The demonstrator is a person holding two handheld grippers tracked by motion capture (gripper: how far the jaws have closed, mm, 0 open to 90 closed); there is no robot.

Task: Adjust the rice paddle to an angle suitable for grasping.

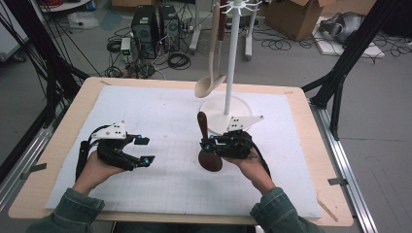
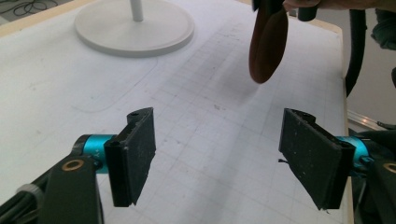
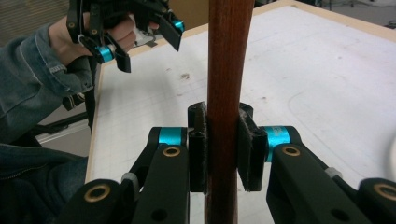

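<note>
The right gripper (image 1: 209,143) has its jaws clamped on the handle of a dark wooden spoon (image 1: 208,145), held roughly upright with the bowl down; the bowl appears to hang just above the white mat (image 1: 160,184), though contact cannot be confirmed. The left gripper (image 1: 144,150) hovers over the mat's left part, jaws spread and empty. Behind, a white rack (image 1: 232,63) stands on the worktop (image 1: 311,145) with a pale ladle (image 1: 211,73) hanging from it.
</note>
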